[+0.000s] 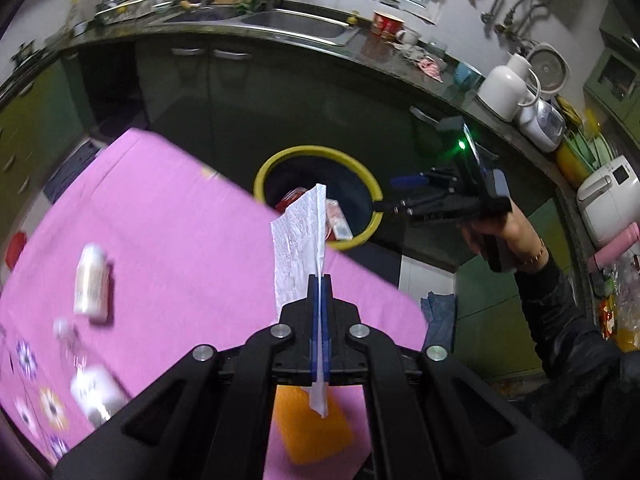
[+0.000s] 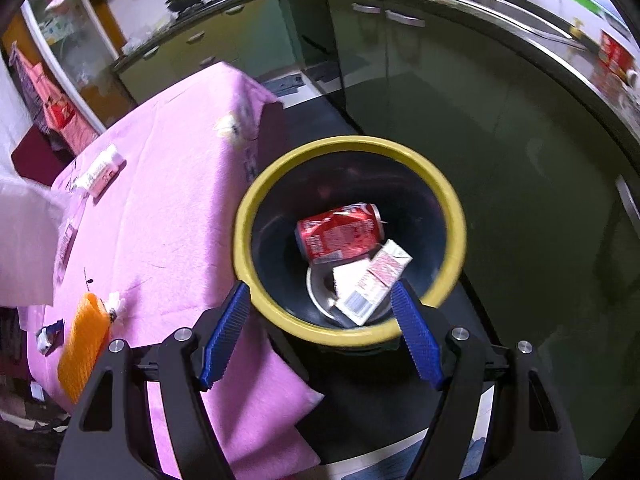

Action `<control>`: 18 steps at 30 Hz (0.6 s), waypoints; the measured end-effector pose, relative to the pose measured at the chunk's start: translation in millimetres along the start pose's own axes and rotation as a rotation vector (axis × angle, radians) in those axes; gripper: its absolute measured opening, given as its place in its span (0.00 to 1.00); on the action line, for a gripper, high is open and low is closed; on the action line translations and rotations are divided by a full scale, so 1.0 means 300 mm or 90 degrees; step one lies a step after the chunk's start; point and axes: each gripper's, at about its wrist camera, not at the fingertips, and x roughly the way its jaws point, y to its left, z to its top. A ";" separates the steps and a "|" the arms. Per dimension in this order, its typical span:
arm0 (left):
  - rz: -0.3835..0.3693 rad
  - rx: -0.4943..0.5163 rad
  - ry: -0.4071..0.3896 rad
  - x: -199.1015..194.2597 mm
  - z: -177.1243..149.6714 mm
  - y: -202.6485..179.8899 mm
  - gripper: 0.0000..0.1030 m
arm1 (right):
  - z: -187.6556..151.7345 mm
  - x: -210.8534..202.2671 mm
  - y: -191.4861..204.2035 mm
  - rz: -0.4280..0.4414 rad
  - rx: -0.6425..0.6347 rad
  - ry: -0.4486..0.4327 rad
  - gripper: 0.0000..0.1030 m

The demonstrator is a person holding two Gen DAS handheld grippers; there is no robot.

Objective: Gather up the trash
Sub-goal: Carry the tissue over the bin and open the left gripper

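Observation:
My left gripper is shut on a white paper towel, held upright above the pink table edge, short of the yellow-rimmed bin. My right gripper is open and empty, hovering just above the near rim of the bin. Inside the bin lie a red soda can and a small carton. The right gripper also shows in the left wrist view beside the bin. The towel appears as a white blur at the left of the right wrist view.
The pink-clothed table carries small white bottles, an orange sponge-like block, a crumpled wrapper and a scrap. A kitchen counter with sink and appliances curves behind the bin.

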 end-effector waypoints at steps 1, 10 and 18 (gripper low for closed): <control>-0.007 0.007 0.006 0.029 0.042 -0.012 0.01 | -0.007 -0.007 -0.012 -0.002 0.005 -0.001 0.71; -0.031 0.052 0.035 0.301 0.322 -0.100 0.01 | -0.083 -0.076 -0.159 -0.014 0.060 -0.019 0.71; 0.004 0.056 0.101 0.638 0.441 -0.109 0.01 | -0.125 -0.077 -0.227 -0.013 0.090 -0.018 0.70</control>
